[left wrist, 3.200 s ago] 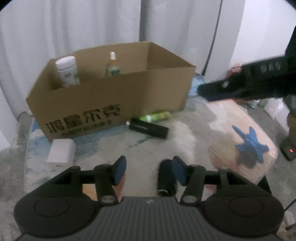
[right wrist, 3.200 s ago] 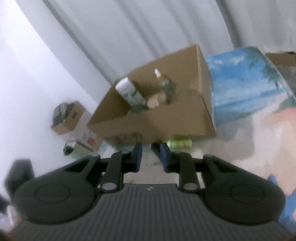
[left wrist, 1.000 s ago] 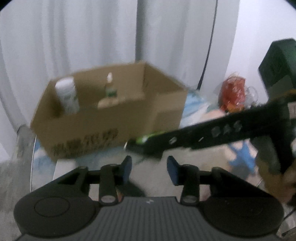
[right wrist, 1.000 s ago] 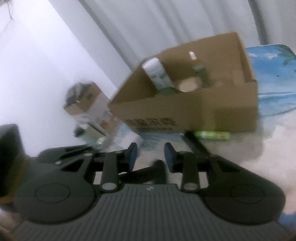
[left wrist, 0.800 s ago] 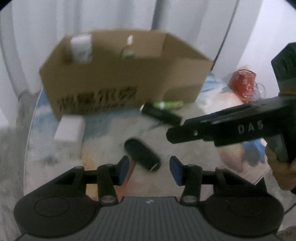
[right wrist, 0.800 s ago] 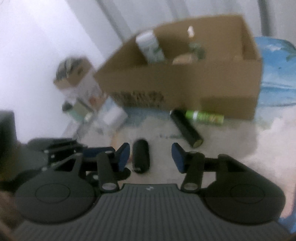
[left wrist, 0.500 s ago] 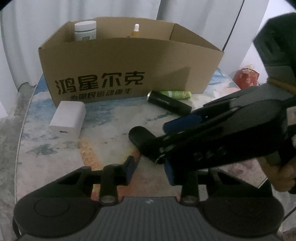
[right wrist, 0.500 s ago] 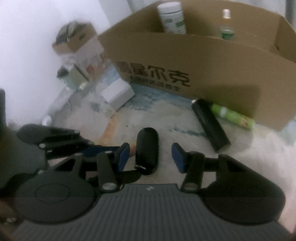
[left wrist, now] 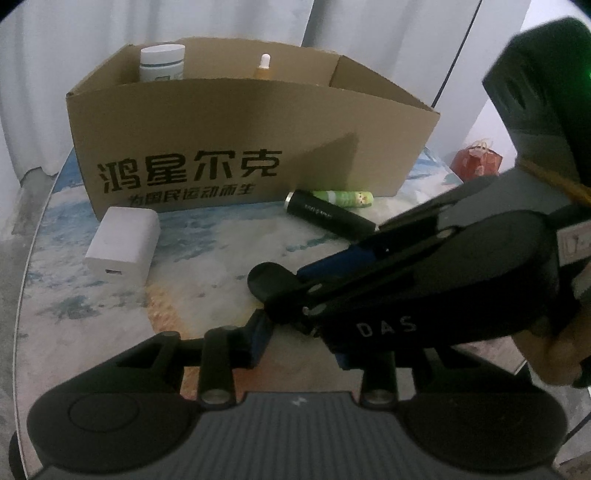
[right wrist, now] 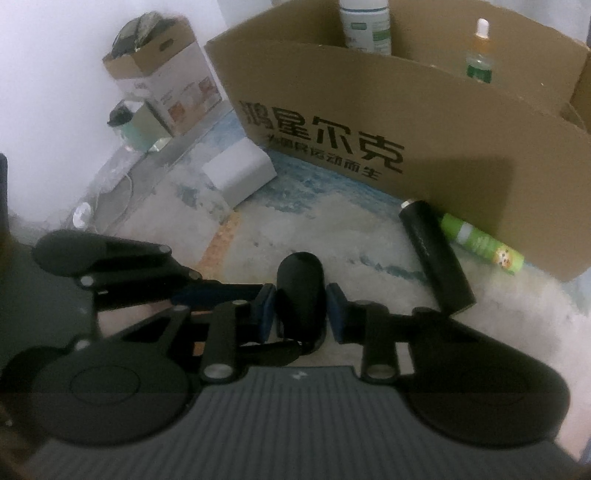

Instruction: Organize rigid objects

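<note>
The right tool straddles a short black capsule-shaped case lying on the worktop. Its blue pads sit just beside the case on either flank, perhaps touching; whether they press it yet I cannot tell. The case lies lengthwise along the fingers, which suits a side pinch across its narrow width, likely ahead of a lift toward the box.

The left tool waits low and close, crossing under the right one. One blue pad shows, the other is hidden behind the right tool's body, so how wide it stands cannot be told. It holds nothing visible.

Behind stands an open cardboard box with printed Chinese lettering on its near wall. Inside, against the back, a white jar with a green label and an amber dropper bottle stand upright, probably already sorted.

Still outside on the worktop are a black cylinder and a green tube, lying side by side at the foot of the box, and a white charger block near its left corner. Off the worktop's left edge, a small carton sits on the floor.
</note>
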Available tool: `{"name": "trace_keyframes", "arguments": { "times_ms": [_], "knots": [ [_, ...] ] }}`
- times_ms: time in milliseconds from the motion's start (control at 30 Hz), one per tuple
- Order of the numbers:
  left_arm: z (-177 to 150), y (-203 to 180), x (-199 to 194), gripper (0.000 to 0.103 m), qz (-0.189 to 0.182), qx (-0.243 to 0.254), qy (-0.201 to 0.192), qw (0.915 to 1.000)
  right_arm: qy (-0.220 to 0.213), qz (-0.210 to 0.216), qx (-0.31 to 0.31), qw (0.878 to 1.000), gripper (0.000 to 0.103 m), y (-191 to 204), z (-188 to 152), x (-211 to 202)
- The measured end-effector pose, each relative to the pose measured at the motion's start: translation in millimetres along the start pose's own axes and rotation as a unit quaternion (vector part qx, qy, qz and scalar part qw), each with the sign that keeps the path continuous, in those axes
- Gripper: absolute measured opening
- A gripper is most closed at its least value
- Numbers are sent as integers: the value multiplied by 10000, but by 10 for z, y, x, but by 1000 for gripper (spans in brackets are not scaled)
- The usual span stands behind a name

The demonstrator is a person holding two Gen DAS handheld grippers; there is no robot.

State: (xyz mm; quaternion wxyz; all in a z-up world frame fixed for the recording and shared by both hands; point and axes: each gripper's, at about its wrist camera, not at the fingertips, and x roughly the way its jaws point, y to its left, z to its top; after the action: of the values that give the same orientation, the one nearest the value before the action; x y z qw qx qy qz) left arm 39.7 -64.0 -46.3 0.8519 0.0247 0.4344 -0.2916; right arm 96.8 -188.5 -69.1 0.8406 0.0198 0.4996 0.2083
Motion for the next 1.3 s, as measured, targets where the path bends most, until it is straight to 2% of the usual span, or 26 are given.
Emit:
{"name": "trace_keyframes", "arguments": {
  "times_ms": [200, 400, 533, 700, 867, 1033, 1167, 1300],
  "knots": [
    [48, -55, -126, 37, -67, 19, -165, 9998, -187, 48, 163, 9997, 28, -18, -34, -138],
    [249, -157, -466, 39, 62, 140, -661, 9977, -698, 69, 55, 9975, 28, 57, 72, -524],
    [501, -154, -728, 41, 189, 209, -1093, 9936, -1148, 103, -158, 9932, 28, 129, 296, -834],
    [898, 2, -889, 41, 469, 236, -1437, 9882, -1530, 163, -455, 9870, 28, 170, 800, -1010],
    [1349, 450, -673, 41, 549, -34, -1139, 9920, -1388, 391, -270, 9892, 28, 16, 1396, -725],
    [1687, 909, -256, 41, 538, -387, -622, 9959, -896, 692, 359, 9929, 28, -286, 1922, -139],
    [1786, 1081, -38, 41, 585, -481, -345, 9965, -636, 635, 523, 9946, 29, -388, 2097, 192],
    [1783, 1069, 25, 43, 600, -436, -292, 9968, -524, 529, 597, 9954, 31, -428, 2110, 361]
  ]
}}
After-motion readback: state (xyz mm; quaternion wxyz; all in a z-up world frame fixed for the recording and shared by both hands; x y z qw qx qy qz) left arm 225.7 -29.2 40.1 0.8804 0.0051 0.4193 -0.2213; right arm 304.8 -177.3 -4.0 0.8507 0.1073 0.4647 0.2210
